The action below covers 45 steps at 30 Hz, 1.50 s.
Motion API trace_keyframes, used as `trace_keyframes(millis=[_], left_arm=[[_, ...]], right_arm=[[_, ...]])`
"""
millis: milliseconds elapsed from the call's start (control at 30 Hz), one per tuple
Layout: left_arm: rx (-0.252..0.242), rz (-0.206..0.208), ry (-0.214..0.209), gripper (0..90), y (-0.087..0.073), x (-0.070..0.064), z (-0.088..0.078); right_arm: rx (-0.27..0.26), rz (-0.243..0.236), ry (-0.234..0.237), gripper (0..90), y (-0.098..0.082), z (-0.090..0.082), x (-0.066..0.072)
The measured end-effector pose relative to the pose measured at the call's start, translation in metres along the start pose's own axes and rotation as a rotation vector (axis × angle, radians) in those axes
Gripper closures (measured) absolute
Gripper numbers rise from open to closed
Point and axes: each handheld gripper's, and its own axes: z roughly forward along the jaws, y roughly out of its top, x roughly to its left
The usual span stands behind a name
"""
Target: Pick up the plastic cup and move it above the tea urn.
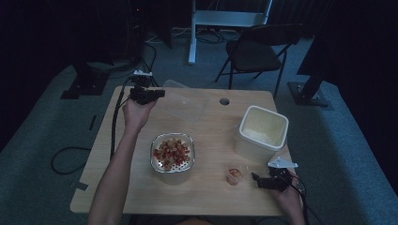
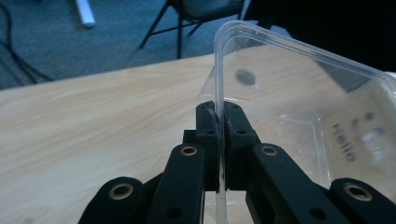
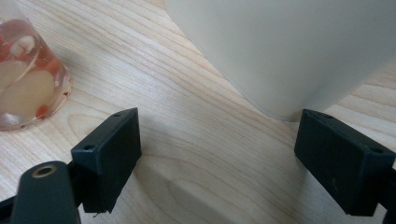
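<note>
Left gripper view shows the clear plastic lid (image 2: 299, 107) pinched at its rim, the left gripper (image 2: 219, 122) with both jaws pressed tight on the thin edge. In the high view the lid (image 1: 185, 104) sits tilted over the far left part of the table (image 1: 122, 187), held up by the left gripper (image 1: 149, 93). Nearer the person stands the open container of red-and-tan food (image 1: 172, 153), not yet covered. I judge the lid is picked up, while carrying it over and seating it on a container remains. The right gripper (image 1: 259, 179) rests near the table's front right corner, jaws wide apart, nothing between them, beside a small cup (image 1: 235, 174) and the white bin (image 1: 261, 133).
</note>
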Motion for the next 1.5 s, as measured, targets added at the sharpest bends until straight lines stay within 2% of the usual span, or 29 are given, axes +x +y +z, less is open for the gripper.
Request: trace_keyframes(millis=[33, 67, 100, 333, 633, 767, 933, 1067, 1167, 1267, 1300, 1367, 1433, 1500], left_arm=[[-0.002, 0.007, -0.007, 88.0, 0.004, -0.006, 0.002], [-0.002, 0.007, -0.007, 88.0, 0.004, -0.006, 0.002], [-0.004, 0.021, -0.019, 88.0, 0.012, -0.017, 0.005], [-0.001, 0.064, -0.067, 87.8, 0.033, -0.059, 0.019], [0.006, 0.092, -0.120, 87.7, 0.045, -0.104, 0.038], [0.029, 0.127, -0.132, 87.7, 0.049, -0.127, 0.049], [0.036, 0.122, -0.132, 87.6, 0.054, -0.150, 0.060], [0.035, 0.096, -0.159, 87.6, 0.059, -0.163, 0.066], [0.040, 0.103, -0.142, 87.4, 0.061, -0.176, 0.071], [0.040, 0.089, -0.136, 85.2, 0.062, -0.182, 0.075], [0.020, 0.059, -0.234, 76.6, 0.062, -0.186, 0.078], [0.019, 0.063, -0.309, 70.4, 0.061, -0.189, 0.081], [0.017, 0.085, -0.312, 68.2, 0.060, -0.190, 0.081], [0.013, 0.087, -0.319, 67.1, 0.060, -0.188, 0.079]], right_arm=[[0.000, 0.000, 0.000, 14.2, 0.000, 0.000, 0.000], [0.000, 0.000, 0.000, 14.2, 0.000, 0.000, 0.000], [0.000, 0.001, 0.000, 14.2, 0.000, 0.000, 0.000], [-0.002, -0.001, -0.001, 14.2, 0.000, 0.000, 0.000], [-0.001, 0.000, 0.000, 14.2, 0.000, 0.000, 0.000], [-0.001, 0.000, 0.000, 14.2, 0.000, 0.000, 0.000], [-0.001, 0.000, 0.000, 14.2, 0.000, 0.000, 0.000], [-0.001, 0.001, 0.000, 14.2, 0.000, 0.000, 0.000], [0.001, 0.000, 0.000, 14.2, 0.000, 0.000, 0.000], [0.001, 0.000, 0.001, 14.2, 0.000, 0.000, 0.000], [0.000, 0.000, 0.000, 14.2, 0.000, 0.000, 0.000], [0.001, 0.001, 0.001, 14.2, 0.000, 0.000, 0.000], [0.001, 0.000, 0.001, 14.2, 0.000, 0.000, 0.000], [0.001, 0.001, 0.001, 14.2, 0.000, 0.000, 0.000]])
